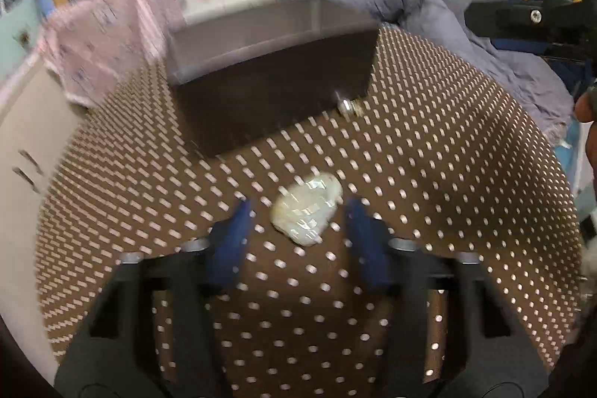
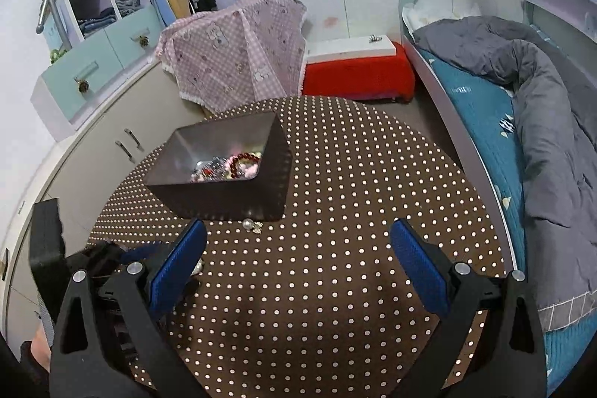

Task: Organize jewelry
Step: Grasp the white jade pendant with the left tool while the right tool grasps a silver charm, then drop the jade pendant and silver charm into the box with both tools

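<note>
A pale whitish bracelet [image 1: 306, 208] lies on the brown dotted tablecloth [image 1: 429, 174]. My left gripper [image 1: 298, 215] is open, its blue fingers either side of the bracelet, low over the cloth. A dark brown box [image 1: 276, 92] stands beyond it; a small pearl-and-metal earring [image 1: 349, 107] lies at its front right corner. In the right wrist view the box [image 2: 224, 189] holds several bracelets and beads [image 2: 231, 165], and the earring [image 2: 252, 225] lies in front of it. My right gripper [image 2: 298, 241] is open and empty above the cloth. The left gripper [image 2: 112, 256] shows at its lower left.
A pink checked cloth [image 2: 235, 55] covers something behind the table. A beige cabinet [image 2: 100, 152] stands left. A bed with a grey duvet [image 2: 541, 99] runs along the right. A red-covered stool [image 2: 358, 73] stands at the back.
</note>
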Motion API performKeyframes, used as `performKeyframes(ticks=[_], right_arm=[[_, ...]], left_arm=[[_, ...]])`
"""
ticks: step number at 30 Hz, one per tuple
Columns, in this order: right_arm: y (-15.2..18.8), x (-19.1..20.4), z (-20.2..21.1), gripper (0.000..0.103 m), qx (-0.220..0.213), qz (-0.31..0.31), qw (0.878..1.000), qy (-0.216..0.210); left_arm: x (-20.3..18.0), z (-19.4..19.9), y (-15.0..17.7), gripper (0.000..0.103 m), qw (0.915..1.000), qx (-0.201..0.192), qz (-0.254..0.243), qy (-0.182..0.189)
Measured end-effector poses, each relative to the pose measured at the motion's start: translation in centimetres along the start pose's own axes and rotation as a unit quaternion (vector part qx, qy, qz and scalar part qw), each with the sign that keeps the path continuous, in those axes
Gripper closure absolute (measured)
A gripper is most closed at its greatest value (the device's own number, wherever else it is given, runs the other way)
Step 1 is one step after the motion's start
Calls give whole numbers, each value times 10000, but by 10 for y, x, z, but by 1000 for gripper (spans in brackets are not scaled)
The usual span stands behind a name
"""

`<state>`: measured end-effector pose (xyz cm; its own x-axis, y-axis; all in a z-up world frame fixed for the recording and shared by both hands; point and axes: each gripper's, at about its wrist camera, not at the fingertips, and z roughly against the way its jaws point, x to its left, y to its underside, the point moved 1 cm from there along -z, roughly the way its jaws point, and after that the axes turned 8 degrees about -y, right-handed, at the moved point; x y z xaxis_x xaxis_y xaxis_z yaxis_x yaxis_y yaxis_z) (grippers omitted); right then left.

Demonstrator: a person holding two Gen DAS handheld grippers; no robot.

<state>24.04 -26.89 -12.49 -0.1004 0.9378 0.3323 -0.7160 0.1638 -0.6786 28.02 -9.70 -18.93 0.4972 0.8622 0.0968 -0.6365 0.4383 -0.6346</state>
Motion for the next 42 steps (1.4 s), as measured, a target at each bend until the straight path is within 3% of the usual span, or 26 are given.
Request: performKeyframes(ticks=[2,7,14,16,18,21,24,25,34,42], right_arm=[[1,2,-8,8,77,4,10000,2],[8,10,-36,8,311,166,9994,-3],[9,29,-88,12,653,445,9968,-110],[10,34,-101,24,696,471,9964,-60],[9,43,-108,30,644,670,9955,202],[11,51,-109,53,666,954,9922,453],[13,49,-106,82,687,995,9920,363],[15,45,-102,86,694,935,9927,303],[32,36,-64,87,609,730,9955,-26],[8,45,-15,87,210,688,9962,-484]], left_arm=[[2,0,0,70,9999,-1,34,97],[11,4,3,71,9998,-12,170,115],[26,12,15,71,9981,9,593,-180],[31,13,17,71,9971,25,716,-244],[36,14,19,71,9963,45,797,-316],[42,15,20,71,9955,58,869,-376],[43,15,22,71,9950,66,919,-397],[44,16,23,71,9948,59,940,-395],[50,25,23,71,9937,-48,1061,-352],[64,53,17,71,9911,-318,1238,-366]])
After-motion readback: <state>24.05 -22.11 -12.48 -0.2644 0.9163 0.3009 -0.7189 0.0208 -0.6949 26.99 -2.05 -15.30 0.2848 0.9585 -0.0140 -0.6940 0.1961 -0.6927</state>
